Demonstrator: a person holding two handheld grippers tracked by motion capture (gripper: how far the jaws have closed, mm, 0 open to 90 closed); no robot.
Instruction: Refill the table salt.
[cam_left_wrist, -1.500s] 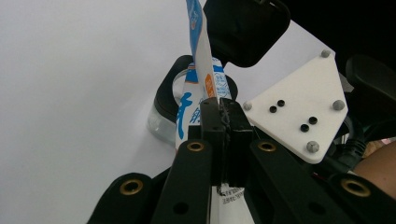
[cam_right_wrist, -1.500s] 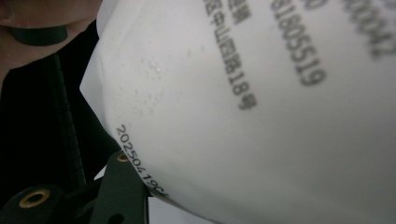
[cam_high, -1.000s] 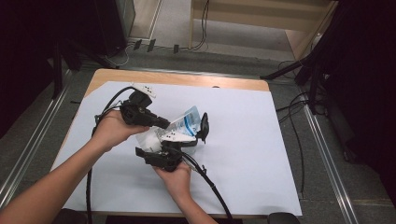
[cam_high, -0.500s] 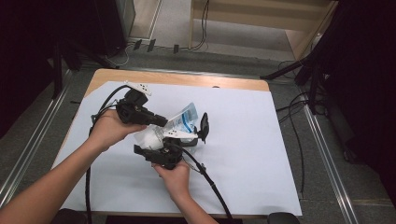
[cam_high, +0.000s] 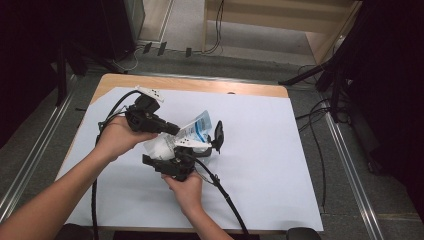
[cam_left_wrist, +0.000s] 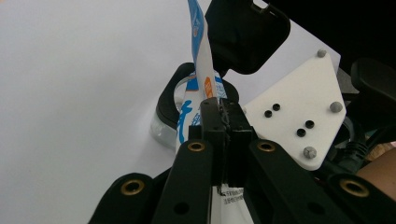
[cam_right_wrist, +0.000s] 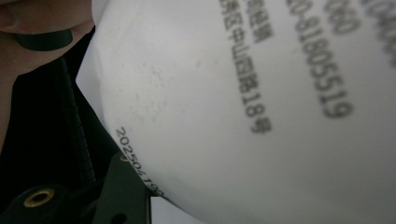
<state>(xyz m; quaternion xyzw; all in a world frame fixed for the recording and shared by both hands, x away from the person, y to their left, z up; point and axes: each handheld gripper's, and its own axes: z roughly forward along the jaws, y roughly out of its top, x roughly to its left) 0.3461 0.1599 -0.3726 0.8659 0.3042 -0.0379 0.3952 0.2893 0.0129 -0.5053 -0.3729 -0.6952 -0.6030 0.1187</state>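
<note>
Above the white table sheet, slightly to 9 o'clock of centre, the left gripper pinched the white-and-blue plastic pouch's edge; the right gripper clasped its body. Tearing it open seemed the step; next, pull apart.

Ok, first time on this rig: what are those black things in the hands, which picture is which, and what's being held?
No robot arm here: a person holds a black two-jawed tool in each hand. The high view looks down on the white-covered table. The left tool is shut on the flat edge of a blue-and-white pouch; in the left gripper view its jaws pinch that edge. The right tool grips the pouch's bulging white body, whose black print shows close up in the right gripper view. The pouch is held above the table between both tools.
</note>
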